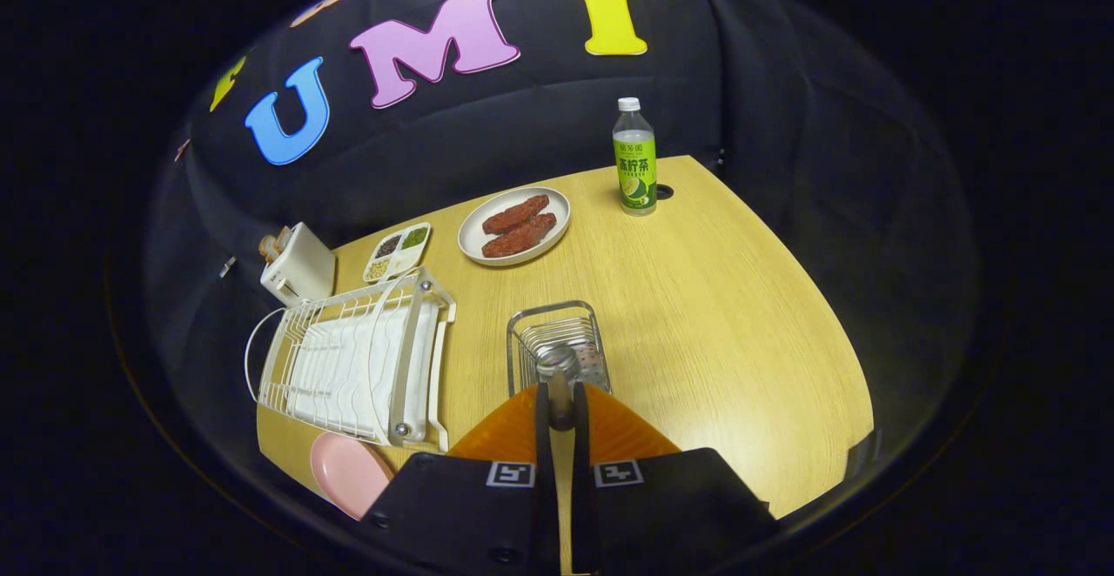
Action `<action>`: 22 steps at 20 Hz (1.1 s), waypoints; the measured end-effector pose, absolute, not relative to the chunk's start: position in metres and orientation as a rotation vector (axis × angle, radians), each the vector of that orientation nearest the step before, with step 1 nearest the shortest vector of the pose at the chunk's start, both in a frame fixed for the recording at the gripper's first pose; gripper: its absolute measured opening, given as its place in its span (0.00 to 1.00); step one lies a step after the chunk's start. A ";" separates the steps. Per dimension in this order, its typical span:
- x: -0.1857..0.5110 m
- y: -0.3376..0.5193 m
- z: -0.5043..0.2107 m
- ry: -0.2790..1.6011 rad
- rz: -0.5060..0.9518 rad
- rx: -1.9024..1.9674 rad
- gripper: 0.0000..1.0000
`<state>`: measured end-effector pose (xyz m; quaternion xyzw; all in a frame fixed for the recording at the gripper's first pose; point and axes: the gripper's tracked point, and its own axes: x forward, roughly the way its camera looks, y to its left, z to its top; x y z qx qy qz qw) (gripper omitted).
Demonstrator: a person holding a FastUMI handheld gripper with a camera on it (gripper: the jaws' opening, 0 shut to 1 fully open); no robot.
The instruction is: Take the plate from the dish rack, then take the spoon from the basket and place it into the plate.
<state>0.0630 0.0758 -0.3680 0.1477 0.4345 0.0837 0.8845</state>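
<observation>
My gripper (560, 395) hangs above the wire basket (522, 332), its orange fingers (509, 432) shut on a metal spoon (558, 365). The spoon's rounded end sticks out just ahead of the fingertips, over the basket's inside. Left of the fingers and close to me, a pink plate (346, 470) lies flat on the wooden table (722, 324), in front of the white dish rack (357, 367). No dishes stand in the rack.
Beyond the basket sits a white plate with brown meat pieces (515, 224). A green drink bottle (635, 158) stands at the back. A divided tray of grains (398, 251) and a white toaster (296, 264) sit behind the rack.
</observation>
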 end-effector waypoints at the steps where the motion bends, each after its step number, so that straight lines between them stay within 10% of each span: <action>1: 0.065 0.077 -0.366 0.900 0.172 0.310 0.08; 11: 0.040 0.068 -0.269 0.824 0.237 0.274 0.08; 22: -0.091 0.249 -0.208 0.802 0.727 0.350 0.08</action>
